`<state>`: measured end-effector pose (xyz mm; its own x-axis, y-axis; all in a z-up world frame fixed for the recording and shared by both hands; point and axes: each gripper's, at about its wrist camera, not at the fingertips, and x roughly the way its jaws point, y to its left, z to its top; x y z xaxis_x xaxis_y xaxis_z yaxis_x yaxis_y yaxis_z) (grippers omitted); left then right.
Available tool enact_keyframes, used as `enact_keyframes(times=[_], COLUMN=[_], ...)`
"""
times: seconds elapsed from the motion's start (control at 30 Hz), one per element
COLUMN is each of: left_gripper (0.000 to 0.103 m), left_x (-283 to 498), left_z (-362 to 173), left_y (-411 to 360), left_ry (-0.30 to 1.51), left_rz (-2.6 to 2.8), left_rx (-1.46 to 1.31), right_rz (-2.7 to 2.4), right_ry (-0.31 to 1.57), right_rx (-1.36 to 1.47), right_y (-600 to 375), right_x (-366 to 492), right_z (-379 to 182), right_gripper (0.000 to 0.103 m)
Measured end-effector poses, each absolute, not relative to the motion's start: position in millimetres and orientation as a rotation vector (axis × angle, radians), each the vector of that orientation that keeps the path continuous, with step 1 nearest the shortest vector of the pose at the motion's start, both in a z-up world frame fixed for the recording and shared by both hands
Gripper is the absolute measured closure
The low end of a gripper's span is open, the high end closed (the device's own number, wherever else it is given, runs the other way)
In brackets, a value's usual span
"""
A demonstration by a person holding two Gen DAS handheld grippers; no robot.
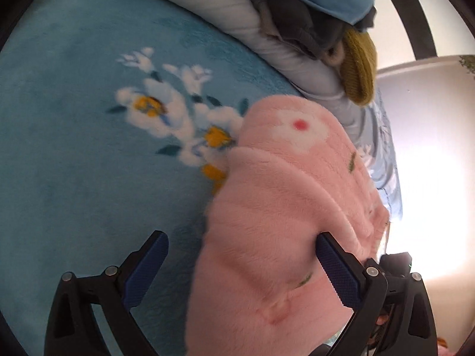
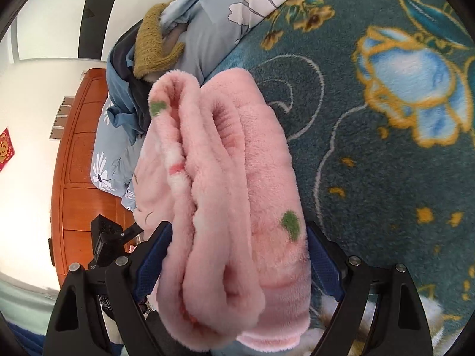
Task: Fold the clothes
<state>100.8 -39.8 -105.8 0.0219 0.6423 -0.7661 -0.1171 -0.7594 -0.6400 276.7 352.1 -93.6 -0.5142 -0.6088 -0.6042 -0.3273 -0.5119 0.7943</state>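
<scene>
Open blue blanket (image 1: 74, 148) leftward (clothes pile (image 1: 311, 14) blocking beyond)

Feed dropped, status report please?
Right gripper clamps folded pink fleece garment. Left gripper open, one finger against it. Clothes pile beyond, nothing blocking.

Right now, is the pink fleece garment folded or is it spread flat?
Folded. In the right wrist view the pink fleece garment shows several stacked layers with rounded fold edges, bundled between the right hand-held gripper's fingers.

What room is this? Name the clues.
Probably a bedroom: a plush floral blanket covers a bed, a wooden headboard stands by the wall, and a pillow lies beside piled clothes.
</scene>
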Motion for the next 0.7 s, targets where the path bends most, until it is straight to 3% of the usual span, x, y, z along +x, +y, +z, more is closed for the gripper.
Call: enact_keyframes(times=[0.3, 0.47, 0.53, 0.7], left_gripper=[0.003, 0.018, 0.023, 0.040], left_x=[106, 115, 118, 129], left_z=[-114, -105, -100, -81], left_y=[-11, -11, -10, -3], left_ry=[-0.431, -0.394, -0.383, -0.328], left_rz=[1.731, 1.768, 1.793, 1.842], left_rx=[-1.768, -1.766, -1.766, -1.738], right_rz=[-2.117, -2.117, -2.117, -2.127], right_ry=[-1.510, -1.554, -1.573, -1.578], right_rx=[1.428, 1.436, 1.432, 1.352], right_y=[355, 357, 358, 373], right_x=[264, 268, 270, 279], right_z=[-99, -98, -97, -84], right_gripper=[0.016, 0.034, 0.047, 0.059])
